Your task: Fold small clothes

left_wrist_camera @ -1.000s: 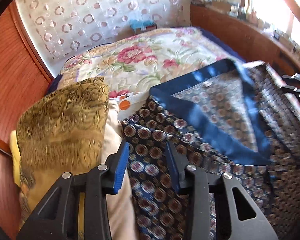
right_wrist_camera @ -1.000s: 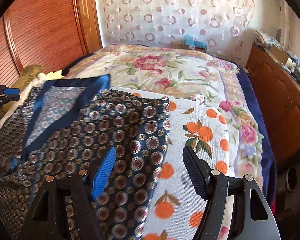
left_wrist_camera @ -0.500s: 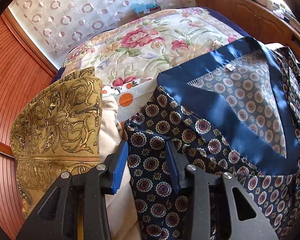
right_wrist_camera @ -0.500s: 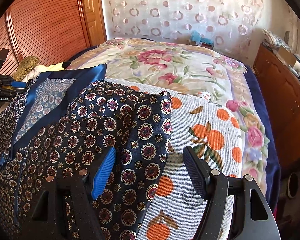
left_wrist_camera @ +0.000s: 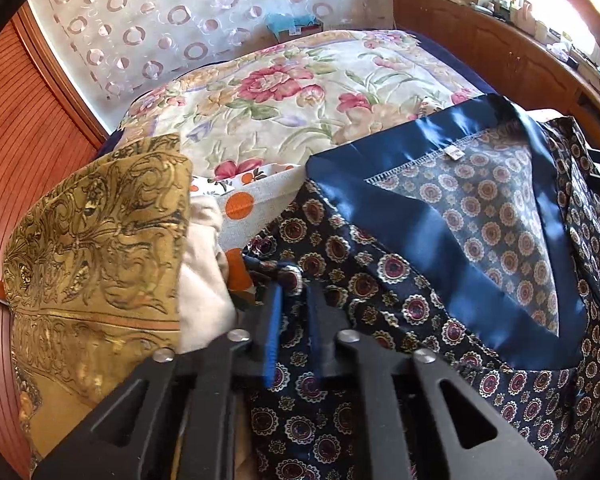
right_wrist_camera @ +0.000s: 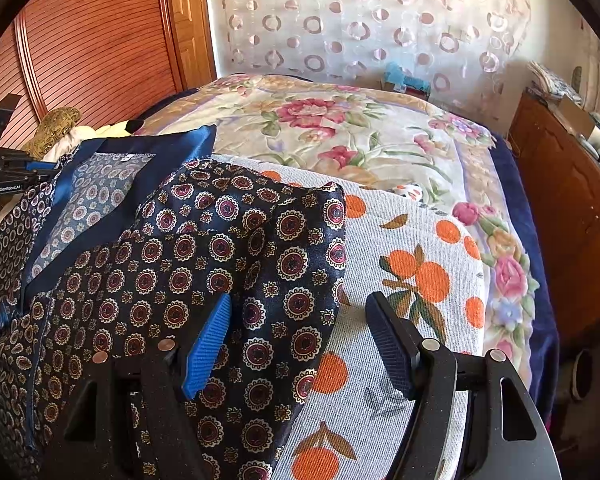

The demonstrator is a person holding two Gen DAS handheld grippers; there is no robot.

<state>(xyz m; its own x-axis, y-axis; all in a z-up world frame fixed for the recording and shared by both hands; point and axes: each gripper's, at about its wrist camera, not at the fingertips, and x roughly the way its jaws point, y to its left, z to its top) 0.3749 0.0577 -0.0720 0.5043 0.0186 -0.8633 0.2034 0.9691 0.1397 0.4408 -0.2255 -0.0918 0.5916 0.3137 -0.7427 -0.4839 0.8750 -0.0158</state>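
Observation:
A navy satin garment [left_wrist_camera: 380, 272] with a medallion print and a plain blue neck band lies spread on the bed, also in the right wrist view [right_wrist_camera: 180, 260]. At its left edge my left gripper [left_wrist_camera: 294, 284] is closing its jaws, and a small fold of the garment's edge is pinched between the pads. From the right wrist view that gripper [right_wrist_camera: 12, 172] is at the far left. My right gripper [right_wrist_camera: 300, 300] stands open above the garment's right edge; its blue pad is over the garment, its dark pad over the orange-print cloth, and nothing is gripped.
Under the garment lies a white cloth with orange fruit print [right_wrist_camera: 412, 280], on a floral bedspread [right_wrist_camera: 320, 120]. A golden patterned cloth [left_wrist_camera: 92, 240] and a cream cloth [left_wrist_camera: 204, 280] are piled to the left. Wooden doors [right_wrist_camera: 80, 40] stand left, a wooden cabinet [right_wrist_camera: 572, 200] right.
The left gripper's jaws have narrowed from a clear gap onto a fold at the garment's left edge. Before that the left gripper came down closer to the cloth. The right gripper has stayed put.

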